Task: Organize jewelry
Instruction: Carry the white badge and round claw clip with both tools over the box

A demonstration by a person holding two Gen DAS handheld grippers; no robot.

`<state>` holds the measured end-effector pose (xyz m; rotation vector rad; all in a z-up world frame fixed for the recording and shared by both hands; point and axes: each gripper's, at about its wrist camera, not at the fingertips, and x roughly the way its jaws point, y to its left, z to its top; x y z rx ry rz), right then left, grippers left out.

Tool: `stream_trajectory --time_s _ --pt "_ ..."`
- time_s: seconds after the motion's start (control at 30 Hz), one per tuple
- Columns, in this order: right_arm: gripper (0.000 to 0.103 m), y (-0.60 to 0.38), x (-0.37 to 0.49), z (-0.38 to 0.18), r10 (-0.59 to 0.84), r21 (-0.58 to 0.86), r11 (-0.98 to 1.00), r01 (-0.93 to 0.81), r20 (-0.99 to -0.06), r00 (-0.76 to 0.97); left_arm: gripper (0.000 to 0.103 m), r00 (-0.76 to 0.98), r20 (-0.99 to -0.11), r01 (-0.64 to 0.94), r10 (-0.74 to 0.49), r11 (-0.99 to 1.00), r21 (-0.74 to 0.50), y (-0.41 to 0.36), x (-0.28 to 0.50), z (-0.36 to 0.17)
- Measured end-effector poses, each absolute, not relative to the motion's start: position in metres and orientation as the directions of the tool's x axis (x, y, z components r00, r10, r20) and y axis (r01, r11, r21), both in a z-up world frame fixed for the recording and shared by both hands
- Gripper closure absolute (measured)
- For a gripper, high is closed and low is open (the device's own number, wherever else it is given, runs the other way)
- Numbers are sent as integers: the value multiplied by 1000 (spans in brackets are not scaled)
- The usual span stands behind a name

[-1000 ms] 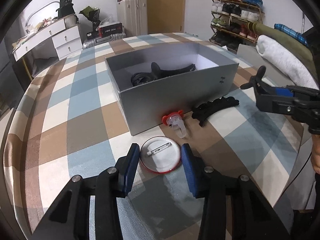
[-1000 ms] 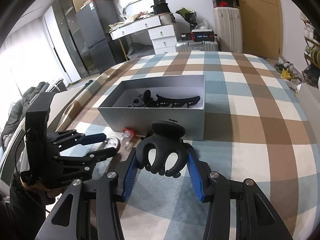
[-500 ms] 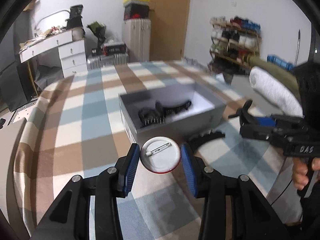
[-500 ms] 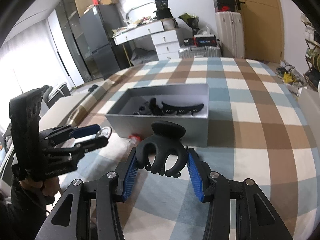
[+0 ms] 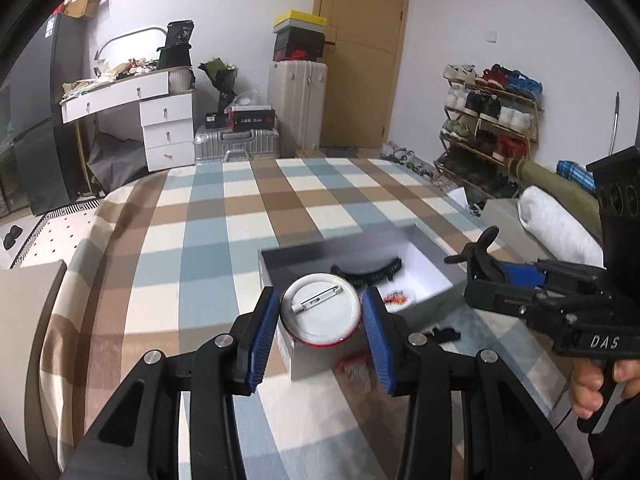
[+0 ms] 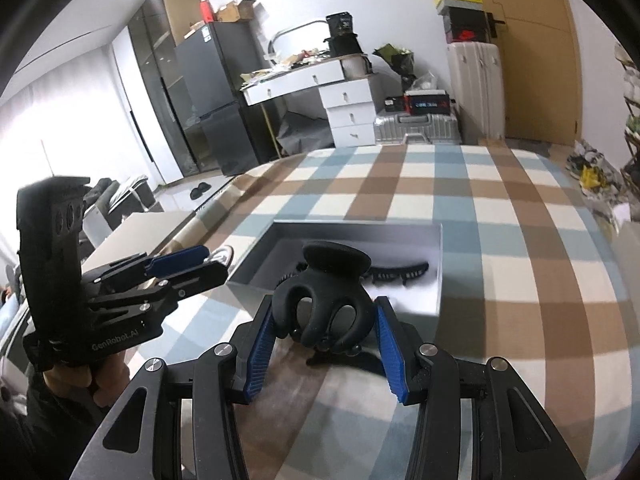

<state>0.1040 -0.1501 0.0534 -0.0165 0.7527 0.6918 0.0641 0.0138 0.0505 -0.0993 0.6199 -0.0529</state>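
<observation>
The grey box [image 6: 437,276] sits open on your checked bedspread [image 6: 520,240], and everything here is placed against it. Your left gripper [image 5: 322,314] clenches a round pin badge [image 5: 320,310] by its rim, white back and clasp facing you, held in the air above the box's near corner. Your right gripper [image 6: 325,330] is clamped on a black claw clip [image 6: 322,300], its blue pads [image 6: 387,336] pressing either side of the curled teeth, lifted in front of the box's near wall. Inside the box lies a long black toothed hair clip [image 6: 394,272] on the white floor (the left view also shows something small and orange-red [image 5: 394,299] beside it, too blurred to name). On the bedspread just outside the box's near wall you have a small clear-and-red piece [image 5: 354,368] and another black clip [image 5: 444,334], both partly hidden behind your left gripper's fingers.
</observation>
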Motion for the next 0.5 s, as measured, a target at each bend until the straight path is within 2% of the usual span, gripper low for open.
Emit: stream_trajectory --time_s 0.5 --pt "56 -148 147 43 573 295 797 -528 -646 504 66 800 -599 7 -47 998 -70 4 95 41"
